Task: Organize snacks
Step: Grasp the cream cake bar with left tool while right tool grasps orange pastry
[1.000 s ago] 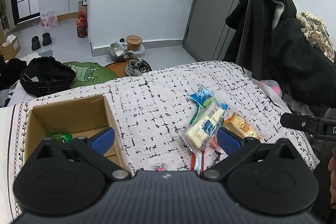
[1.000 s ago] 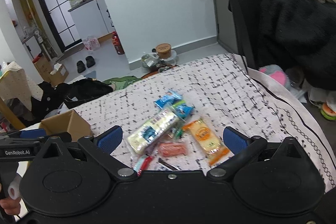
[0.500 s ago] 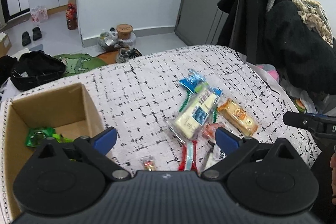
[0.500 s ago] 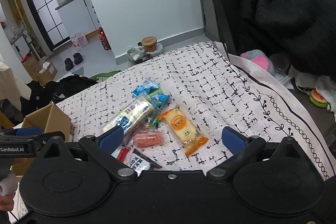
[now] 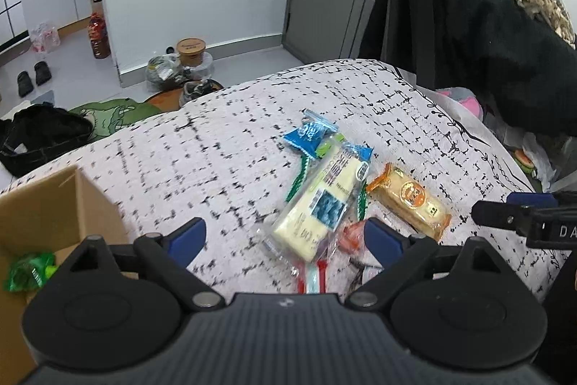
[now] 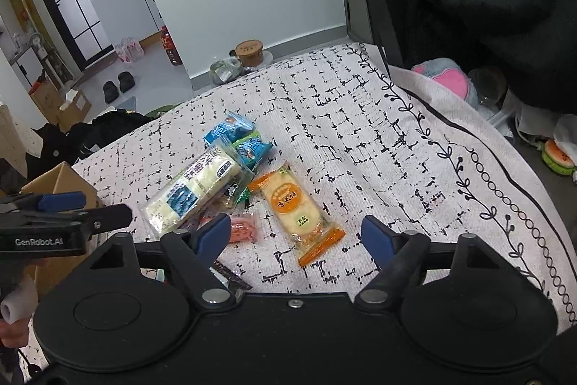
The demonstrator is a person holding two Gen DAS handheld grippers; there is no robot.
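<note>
Both pairs of jaws stand wide apart and hold nothing. The left gripper (image 5: 285,237) hovers above the near end of the long clear-wrapped pale cake bar with a blue label (image 5: 321,201); the right gripper (image 6: 295,237) hovers just short of the flat orange-edged packet of round rice crackers (image 6: 295,208).

The snacks lie in a loose heap on the white tablecloth with black dash marks (image 6: 360,118): two small blue crinkled packets (image 6: 234,136) at the far end, partly under the cake bar, and a small pink sweet wrapper (image 6: 243,228) beside the right gripper's left finger. The open brown cardboard box (image 5: 43,204) sits at the left edge of the cloth, well apart from the heap, with a green foil packet (image 5: 29,271) already inside.

We judge the step in hand to be the choice and approach of the next snack. To do it well, we would lower one gripper over a single packet, jaws set across its narrow width, not its length. The orange cracker packet lies clear of the others and offers the cleaner grasp. The cake bar overlaps its neighbours, so lifting it may drag them. We would close gently, since crackers and soft cake crush easily.
</note>
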